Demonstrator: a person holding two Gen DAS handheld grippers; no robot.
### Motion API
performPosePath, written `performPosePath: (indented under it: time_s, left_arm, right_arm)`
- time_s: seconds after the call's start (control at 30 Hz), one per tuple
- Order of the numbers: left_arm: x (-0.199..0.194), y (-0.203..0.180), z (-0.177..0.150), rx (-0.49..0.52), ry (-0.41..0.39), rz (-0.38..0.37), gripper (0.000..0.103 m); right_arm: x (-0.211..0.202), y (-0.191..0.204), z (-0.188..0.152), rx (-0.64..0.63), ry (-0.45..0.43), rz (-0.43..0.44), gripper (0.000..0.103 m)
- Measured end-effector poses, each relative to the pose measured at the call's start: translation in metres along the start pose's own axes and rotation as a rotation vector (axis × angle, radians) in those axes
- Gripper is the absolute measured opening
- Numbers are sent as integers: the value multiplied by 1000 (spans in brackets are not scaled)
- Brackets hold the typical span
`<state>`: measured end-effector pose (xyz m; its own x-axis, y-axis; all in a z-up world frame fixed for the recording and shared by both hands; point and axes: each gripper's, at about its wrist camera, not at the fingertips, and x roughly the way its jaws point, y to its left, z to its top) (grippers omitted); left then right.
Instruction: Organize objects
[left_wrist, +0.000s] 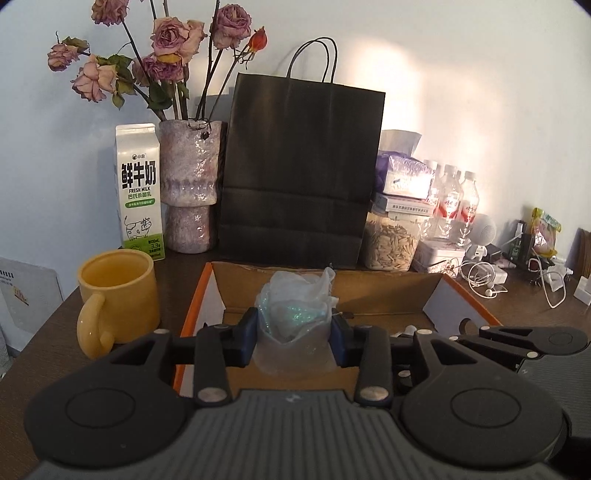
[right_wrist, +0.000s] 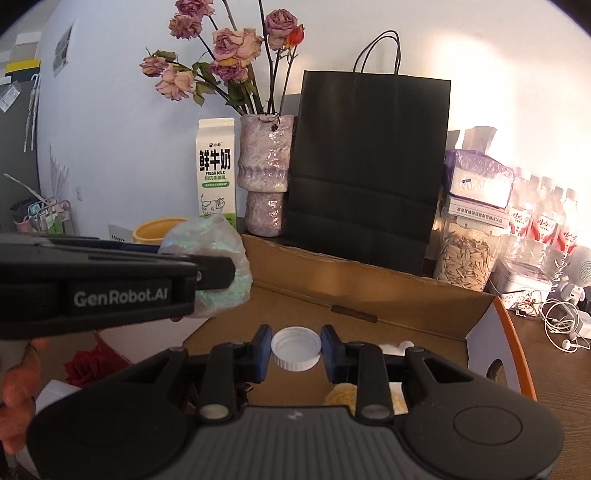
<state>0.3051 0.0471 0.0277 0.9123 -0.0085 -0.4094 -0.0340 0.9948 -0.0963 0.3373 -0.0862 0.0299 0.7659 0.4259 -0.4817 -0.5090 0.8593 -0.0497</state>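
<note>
A: Two grippers in view, both loaded. The left gripper is clamped on a translucent plastic cup stuffed with crumpled glittery film; blue pads press its sides. It hangs over the open cardboard box.

B: Confirmed from the right wrist view: the cup is at the tip of the left gripper, above the box's left corner. The right one?

A: The right gripper is closed on a white screw cap, open side up, held over the box floor. Both pads touch the cap's ribbed edge.

B: Box contents?

A: A yellowish item near the front, partly hidden by the gripper; cannot identify it. A red rose shows to the lower left; whether it lies inside the box I cannot tell.

B: Surroundings?

A: Dark wooden table. Yellow mug left of the box. Behind: milk carton, vase of dried roses, black paper bag, jar of seeds, water bottles.
</note>
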Motion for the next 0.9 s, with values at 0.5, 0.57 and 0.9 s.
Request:
performPosePath:
  time_s: [0.5,0.57,0.9]
  left_arm:
    - [-8,-1,5,-15,-36,64,103]
    - [-8,-1,5,-13,-35,60,103]
    - [-20,-3,9,-18,-61,57,103]
  right_arm:
    - [2,-4,-1,42,11,-41,103]
    - [1,-4,-1,39,9,-38,103]
    - [-18,-1,5,33,-35,-37,103]
